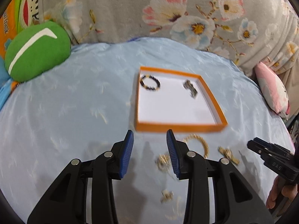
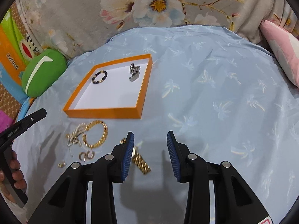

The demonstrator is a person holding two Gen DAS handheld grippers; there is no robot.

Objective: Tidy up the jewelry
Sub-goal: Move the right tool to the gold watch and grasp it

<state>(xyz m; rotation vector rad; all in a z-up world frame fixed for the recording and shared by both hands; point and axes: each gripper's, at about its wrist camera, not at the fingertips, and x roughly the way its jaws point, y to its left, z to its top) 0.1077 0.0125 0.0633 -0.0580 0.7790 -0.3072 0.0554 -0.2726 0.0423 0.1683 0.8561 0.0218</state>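
Observation:
An orange tray (image 1: 179,127) (image 2: 104,113) with a white floor lies on the blue bedspread. In it are a dark beaded bracelet (image 1: 150,83) (image 2: 99,77) and a silver watch (image 1: 190,88) (image 2: 134,72). In front of the tray lie loose gold pieces: a chain bracelet (image 1: 200,141) (image 2: 97,134), a pale beaded chain (image 2: 76,133), earrings (image 2: 86,155), a small ring (image 2: 61,165) and a gold watch (image 2: 141,161). My left gripper (image 1: 150,154) is open and empty above the cloth, left of the gold pieces. My right gripper (image 2: 150,154) is open and empty, with the gold watch by its left finger.
A green cushion (image 1: 37,50) (image 2: 43,71) lies at the far left by a colourful box (image 2: 11,59). A floral blanket (image 1: 168,9) runs along the back. A pink pillow (image 1: 272,87) (image 2: 282,48) sits at the right.

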